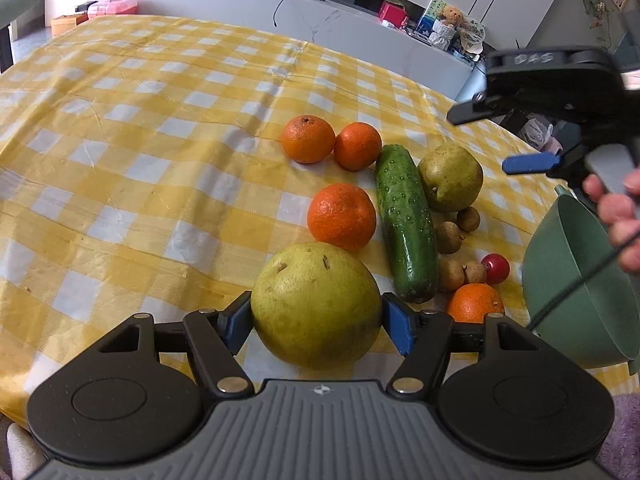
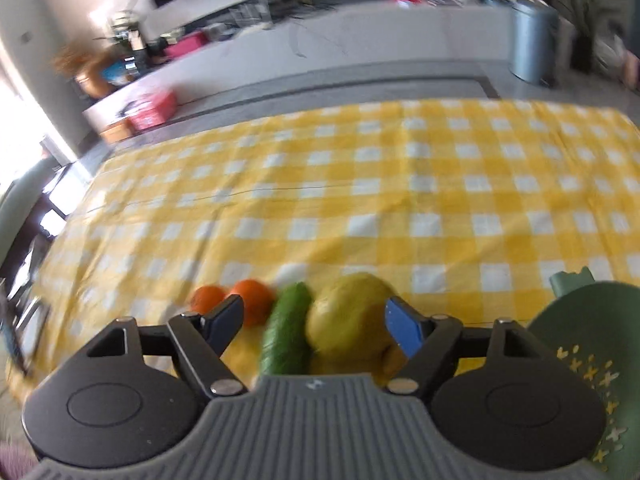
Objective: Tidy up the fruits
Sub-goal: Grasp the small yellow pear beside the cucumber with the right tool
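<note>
the long dark-green bumpy cucumber lies flat on the yellow-and-white checked tablecloth, its long axis running away from the left wrist camera, the far tip leaning a little to the left and the near, darker end pointing back toward the camera. in the blurred right wrist view the same cucumber slants up and to the right.

the large yellow-green pear sits nearest, skin dull and freckled with a few brown nicks, its stem end turned up and left. the left gripper has its blue pads pressed against both flanks of this pear, jaws set wide around it.

left of the cucumber lie three round orange mandarins, two of them touching at the far end. on the cucumber's right sits a smaller yellow-green pear, just beside it, then small brown round longans, a small red cherry tomato and another small orange citrus close to the gripper's right finger.

a green plastic bowl stands at the right edge of the cloth.

the right gripper, held in a person's hand, hangs above the smaller pear, jaws apart with nothing gripped between them.
</note>
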The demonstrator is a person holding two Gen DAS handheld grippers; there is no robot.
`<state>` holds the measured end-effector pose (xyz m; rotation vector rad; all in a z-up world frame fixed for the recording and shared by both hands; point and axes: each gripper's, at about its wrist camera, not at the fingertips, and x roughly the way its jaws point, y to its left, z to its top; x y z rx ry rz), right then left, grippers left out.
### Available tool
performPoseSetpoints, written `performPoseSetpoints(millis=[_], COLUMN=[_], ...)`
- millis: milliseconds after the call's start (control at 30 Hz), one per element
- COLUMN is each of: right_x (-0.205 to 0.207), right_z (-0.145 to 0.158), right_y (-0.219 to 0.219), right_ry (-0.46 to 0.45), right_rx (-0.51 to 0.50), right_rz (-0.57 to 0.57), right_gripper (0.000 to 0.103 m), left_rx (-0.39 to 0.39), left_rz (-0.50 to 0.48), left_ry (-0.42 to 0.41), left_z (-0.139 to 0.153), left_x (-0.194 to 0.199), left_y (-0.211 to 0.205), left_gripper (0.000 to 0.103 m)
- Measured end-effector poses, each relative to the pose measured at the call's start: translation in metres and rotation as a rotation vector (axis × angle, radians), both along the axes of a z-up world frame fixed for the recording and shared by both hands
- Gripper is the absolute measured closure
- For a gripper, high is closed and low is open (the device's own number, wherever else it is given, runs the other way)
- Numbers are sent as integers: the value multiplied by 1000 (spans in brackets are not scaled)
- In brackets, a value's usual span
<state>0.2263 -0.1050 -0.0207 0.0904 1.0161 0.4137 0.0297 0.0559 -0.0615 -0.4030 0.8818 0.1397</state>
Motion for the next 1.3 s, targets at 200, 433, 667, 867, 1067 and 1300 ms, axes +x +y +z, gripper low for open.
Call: performPoseSetpoints(millis=[200,433,667,867,1067,1300], right_x=[24,26,19,38,39,33], right_z=[-28,-34,-25,-44,-48,-50], right_y=[-2,18,33,29,23,5], right_ry=[81,46,6,97,127,155], right_rx=[-22,-149,-210,-198,-136,-11], right_rz=[-104,-82,11,-56,-91,-174], right_gripper=[23,20,31,37,40,40], left_rx=[35,33,108,102,115,137], left_rz=[-9,-8,-33,-29,-34,-39], left_ry=[-12,-12,-16,-12,-18,-34], left_z=[0,0,0,-1,-1,-1], left_x=[0,1,2,4,5,3], left_y=[-4,-4,-14,-14,-16,-18], left_gripper=[26,26,26,25,25,26])
